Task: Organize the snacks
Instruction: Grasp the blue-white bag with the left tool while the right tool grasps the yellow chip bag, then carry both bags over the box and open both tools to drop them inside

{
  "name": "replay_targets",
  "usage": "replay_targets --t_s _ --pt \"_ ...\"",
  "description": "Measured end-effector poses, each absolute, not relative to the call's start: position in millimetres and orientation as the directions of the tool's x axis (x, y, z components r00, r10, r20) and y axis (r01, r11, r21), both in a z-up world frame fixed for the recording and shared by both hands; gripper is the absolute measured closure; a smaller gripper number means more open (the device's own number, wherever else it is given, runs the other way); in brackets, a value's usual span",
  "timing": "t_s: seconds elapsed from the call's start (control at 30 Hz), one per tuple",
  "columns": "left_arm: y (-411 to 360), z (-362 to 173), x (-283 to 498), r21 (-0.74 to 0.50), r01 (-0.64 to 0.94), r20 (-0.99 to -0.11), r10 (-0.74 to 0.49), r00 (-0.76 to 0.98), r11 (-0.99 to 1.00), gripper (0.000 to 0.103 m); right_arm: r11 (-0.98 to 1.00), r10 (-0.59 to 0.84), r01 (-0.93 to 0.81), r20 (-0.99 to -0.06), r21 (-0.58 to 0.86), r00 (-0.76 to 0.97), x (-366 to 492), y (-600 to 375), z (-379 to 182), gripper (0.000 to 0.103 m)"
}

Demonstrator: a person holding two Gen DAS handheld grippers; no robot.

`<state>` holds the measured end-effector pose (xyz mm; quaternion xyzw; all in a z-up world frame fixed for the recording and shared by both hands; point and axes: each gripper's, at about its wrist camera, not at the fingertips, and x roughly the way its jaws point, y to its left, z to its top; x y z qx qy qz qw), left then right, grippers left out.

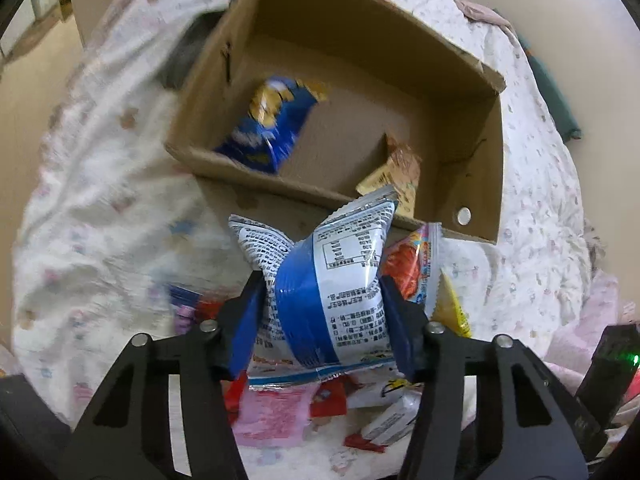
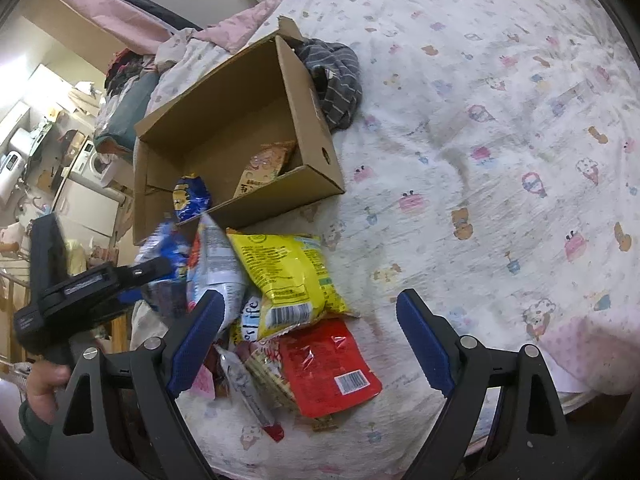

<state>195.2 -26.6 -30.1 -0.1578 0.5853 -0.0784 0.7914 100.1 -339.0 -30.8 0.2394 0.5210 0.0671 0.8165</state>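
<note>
My left gripper [image 1: 324,304] is shut on a blue and white snack bag [image 1: 324,280] and holds it above the snack pile, just in front of the open cardboard box [image 1: 460,60]. A blue chip bag [image 1: 272,120] and a tan packet [image 1: 396,176] lie in the box. My right gripper [image 2: 310,340] is open and empty over the pile, above a yellow bag [image 2: 288,272] and a red packet [image 2: 328,364]. The left gripper [image 2: 92,284] also shows at the left of the right wrist view, with the box [image 2: 312,120] beyond it.
Everything lies on a bed with a white patterned sheet [image 2: 500,120]. A grey striped cloth [image 2: 336,80] lies behind the box. More loose packets [image 1: 280,404] lie under my left gripper. Pink bedding and room clutter lie at the bed's edge.
</note>
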Motion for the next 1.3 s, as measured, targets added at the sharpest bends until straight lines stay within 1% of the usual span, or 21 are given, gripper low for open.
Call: replay_targets --t_s 0.17,0.33,0.43,0.5,0.6,0.63,0.7,0.73,0.83,0.93,1.13,1.3 --pt "-20.0 -8.0 186.1 -0.241 -0.008 -0.907 -0.223 0.358 0.970 0.053 0.889 0.363 0.129 -0.849 0.439 0.384 119.5 -327.7 -39.5 0.013" --pt "-12.7 6.9 176.4 -0.162 0.038 -0.899 -0.164 0.406 0.986 0.053 0.947 0.292 0.042 -0.907 0.319 0.303 143.4 -293.7 -49.4 0.013" --pt "-7.3 7.6 172.2 -0.146 0.043 -0.899 -0.151 0.412 0.988 0.053 0.960 0.270 -0.002 -0.927 0.279 0.259 156.7 -274.1 -61.2 0.015" --pt "-5.2 6.2 170.2 -0.127 0.044 -0.900 -0.134 0.414 0.991 0.053 0.972 0.235 -0.029 -0.940 0.235 0.246 164.5 -263.2 -68.3 0.021" --pt "-2.6 2.7 167.8 -0.100 0.048 -0.904 -0.111 0.414 0.994 0.053 0.974 0.226 -0.025 -0.951 0.225 0.211 174.4 -260.3 -82.4 0.032" --pt "-2.0 0.9 167.1 -0.095 0.049 -0.906 -0.107 0.411 0.994 0.053 0.976 0.218 -0.018 -0.955 0.219 0.201 176.4 -261.3 -86.9 0.040" --pt "-0.6 -1.9 166.2 -0.095 0.047 -0.909 -0.106 0.404 0.994 0.053 0.978 0.210 -0.019 -0.958 0.210 0.196 177.5 -261.2 -89.4 0.046" --pt "-0.2 -3.4 165.8 -0.094 0.047 -0.910 -0.105 0.400 0.994 0.053 0.981 0.195 -0.024 -0.959 0.194 0.207 176.6 -261.2 -87.7 0.051" --pt "0.3 -3.8 165.5 -0.088 0.045 -0.910 -0.099 0.403 0.995 0.053 0.981 0.194 -0.043 -0.951 0.190 0.240 172.4 -262.9 -80.2 0.057" --pt "0.8 -3.3 165.4 -0.084 0.039 -0.908 -0.093 0.410 0.996 0.053 0.977 0.213 -0.036 -0.935 0.212 0.283 167.5 -273.5 -68.6 0.057" --pt "-1.8 -3.6 164.4 -0.068 0.041 -0.905 -0.079 0.418 0.997 0.053 0.957 0.271 0.016 -0.909 0.291 0.317 147.5 -302.6 -55.6 0.057" --pt "-4.7 -3.0 161.9 -0.049 0.039 -0.900 -0.061 0.433 0.998 0.053 0.940 0.310 0.022 -0.881 0.340 0.358 132.1 -318.0 -42.7 0.057"
